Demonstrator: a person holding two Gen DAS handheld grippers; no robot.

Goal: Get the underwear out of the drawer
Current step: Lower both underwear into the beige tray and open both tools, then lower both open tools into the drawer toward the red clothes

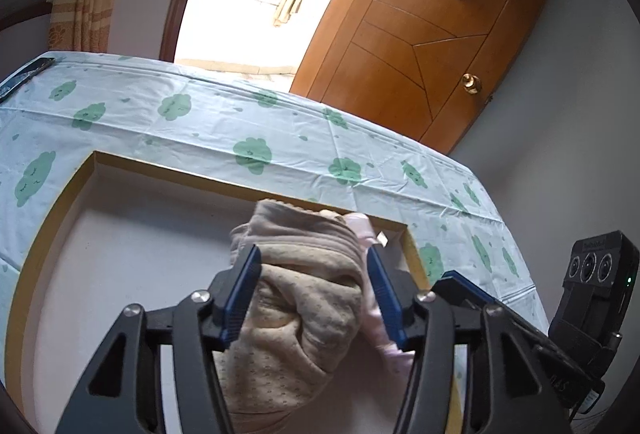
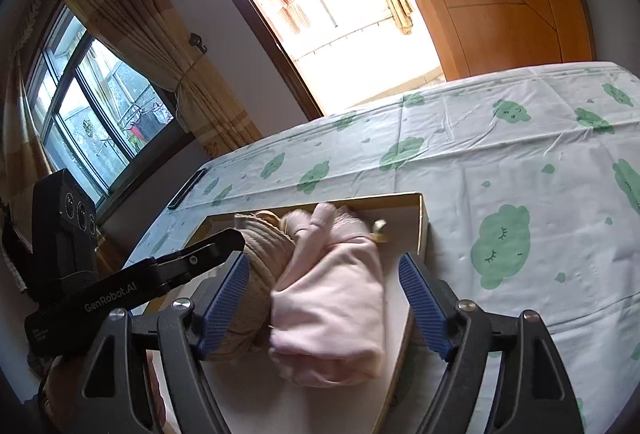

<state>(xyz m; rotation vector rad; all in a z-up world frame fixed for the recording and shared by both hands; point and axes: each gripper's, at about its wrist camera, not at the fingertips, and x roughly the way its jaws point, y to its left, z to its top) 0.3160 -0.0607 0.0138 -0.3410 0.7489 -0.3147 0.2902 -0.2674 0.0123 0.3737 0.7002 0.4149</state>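
A shallow drawer box (image 1: 240, 183) with a tan rim and a white floor lies on the cloth-covered table. In it sit a beige dotted underwear roll (image 1: 304, 298) and, on its right, a pink underwear piece (image 1: 360, 224). My left gripper (image 1: 313, 250) stands open astride the beige roll, whose fabric fills the gap between the blue pads. The right wrist view shows the beige roll (image 2: 260, 246) beside the pink piece (image 2: 332, 298). My right gripper (image 2: 323, 258) is wide open around the pink piece, and a gap shows at its right pad.
The table wears a white cloth with green clouds (image 1: 248, 150). A dark phone (image 2: 186, 190) lies near the table's far left edge. A wooden door (image 1: 420, 46) and a bright doorway stand behind the table. A curtained window (image 2: 92, 122) is at the left.
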